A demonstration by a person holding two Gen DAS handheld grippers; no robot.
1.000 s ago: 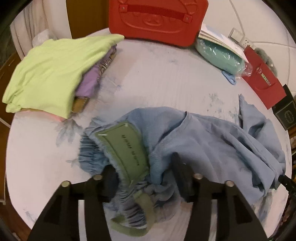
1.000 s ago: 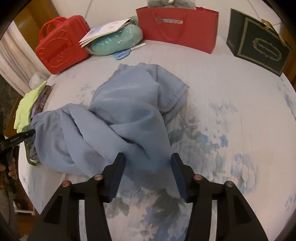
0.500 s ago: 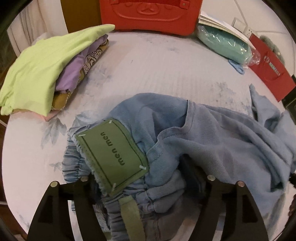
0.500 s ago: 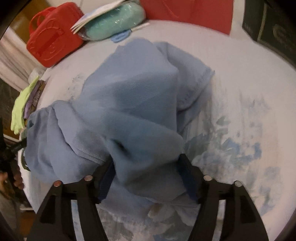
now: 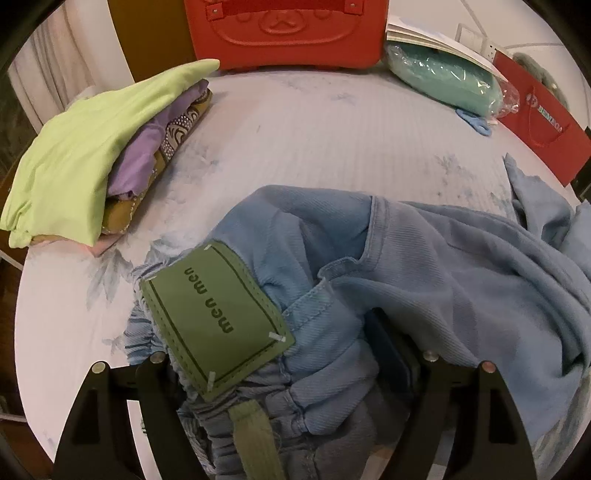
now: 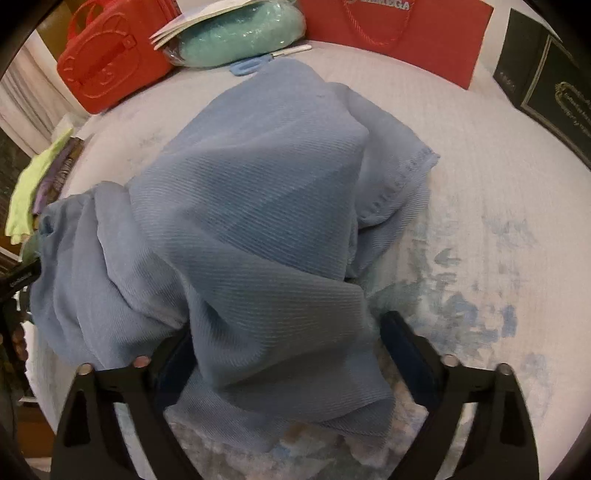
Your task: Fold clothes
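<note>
Blue trousers [image 5: 424, 266] lay bunched on near counter [image 5: 295, 122]. Left claw [image 5: 284, 354] gaped around waistband; right claw [image 6: 288, 339] gaped around leg fold. Risk: each pinching 2 layers, dragging a twisted heap.

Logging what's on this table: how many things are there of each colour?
Blue: 2, trousers, scissors
Red: 2, case, paper bag
Teal: 1, bundle
Dark: 1, box
Lime-topped: 1, folded stack
Total: 7
</note>
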